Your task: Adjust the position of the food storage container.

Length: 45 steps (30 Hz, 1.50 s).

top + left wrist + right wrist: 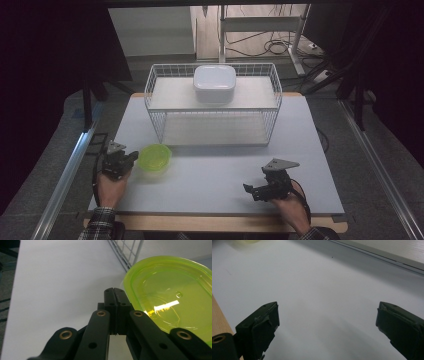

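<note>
Bare table (220, 175) lies across the lower middle of the frame — open passage. The wire rack (214, 105) blocks the upper centre; a green bowl (154, 157) sits at lower left.

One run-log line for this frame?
left tool: shut, beside green container | right tool: open, empty | white box: on rack

The high view looks forward and down over the whole table (215, 175). The left gripper view sits close beside the green container (172, 297); the right gripper view skims low, perhaps catching that container's blurred edge (244, 242).
</note>
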{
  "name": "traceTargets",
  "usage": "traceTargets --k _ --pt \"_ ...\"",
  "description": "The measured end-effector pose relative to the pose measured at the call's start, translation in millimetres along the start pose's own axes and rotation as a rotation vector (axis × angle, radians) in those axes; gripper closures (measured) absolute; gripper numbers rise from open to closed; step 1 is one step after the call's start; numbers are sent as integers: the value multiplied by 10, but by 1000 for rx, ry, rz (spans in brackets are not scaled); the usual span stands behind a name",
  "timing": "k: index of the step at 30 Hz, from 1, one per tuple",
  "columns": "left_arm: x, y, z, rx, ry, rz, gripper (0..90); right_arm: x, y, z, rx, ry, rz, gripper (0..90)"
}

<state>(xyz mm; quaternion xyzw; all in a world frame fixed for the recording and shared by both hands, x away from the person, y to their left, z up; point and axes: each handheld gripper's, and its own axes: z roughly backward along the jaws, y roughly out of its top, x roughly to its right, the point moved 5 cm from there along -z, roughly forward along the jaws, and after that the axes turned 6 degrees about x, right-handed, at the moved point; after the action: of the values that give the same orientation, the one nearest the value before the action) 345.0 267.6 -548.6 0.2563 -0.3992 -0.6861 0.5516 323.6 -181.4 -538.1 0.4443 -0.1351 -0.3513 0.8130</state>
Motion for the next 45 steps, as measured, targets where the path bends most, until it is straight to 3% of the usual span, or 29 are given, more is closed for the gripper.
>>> traceTargets --k 12,31,37,41,45 --pt "293 32 -77 2 -80 -18 900 -17 -6 -19 -8 6 2 53" --pt "885 45 -141 -19 -208 -67 900 -27 -13 -31 -18 8 7 54" --pt "1079 30 -161 -39 -279 -59 900 -37 -15 -41 -20 12 10 54" --pt "1242 -6 -190 -69 -340 -87 900 -38 -20 -44 -25 11 12 56" --pt "1317 -44 -208 -89 -364 -112 900 -41 -18 -39 -24 12 12 58"
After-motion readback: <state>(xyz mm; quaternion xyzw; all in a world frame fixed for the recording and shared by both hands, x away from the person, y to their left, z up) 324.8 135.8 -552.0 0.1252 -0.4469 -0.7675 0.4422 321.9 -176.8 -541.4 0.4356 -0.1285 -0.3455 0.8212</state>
